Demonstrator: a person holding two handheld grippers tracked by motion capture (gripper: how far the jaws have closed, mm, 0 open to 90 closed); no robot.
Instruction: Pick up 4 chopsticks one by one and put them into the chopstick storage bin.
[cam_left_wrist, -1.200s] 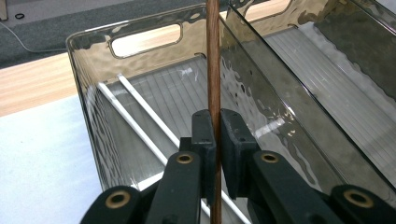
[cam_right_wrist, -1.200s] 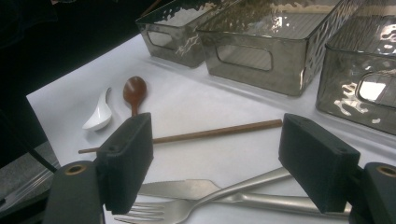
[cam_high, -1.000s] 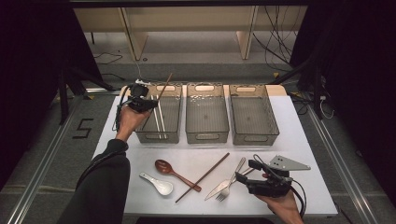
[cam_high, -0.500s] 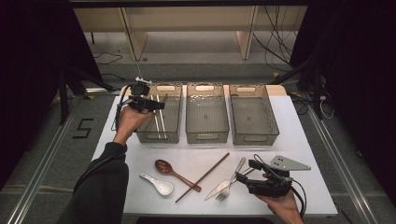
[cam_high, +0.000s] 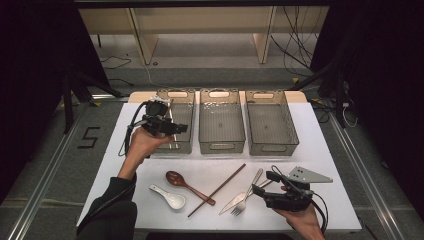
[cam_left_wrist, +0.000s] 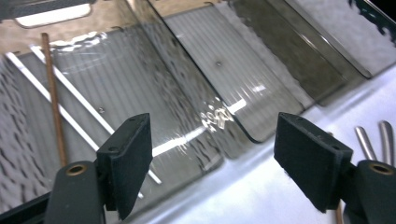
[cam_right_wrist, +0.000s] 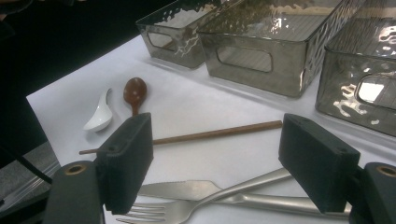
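Left gripper (cam_high: 167, 127) held over left bin (cam_high: 181, 145), jaws just opened wide, nothing between them, brown chopstick (cam_left_wrist: 53, 100) laid in that bin, right gripper (cam_high: 267, 187) held wide open above fork (cam_right_wrist: 187, 207) and knife (cam_right_wrist: 187, 189)

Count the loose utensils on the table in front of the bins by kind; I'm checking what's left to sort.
Spoons: 2, a brown spoon and a white spoon
Chopsticks: 1, a brown chopstick
Knives: 1, a metal knife
Forks: 1, a metal fork
Total: 5
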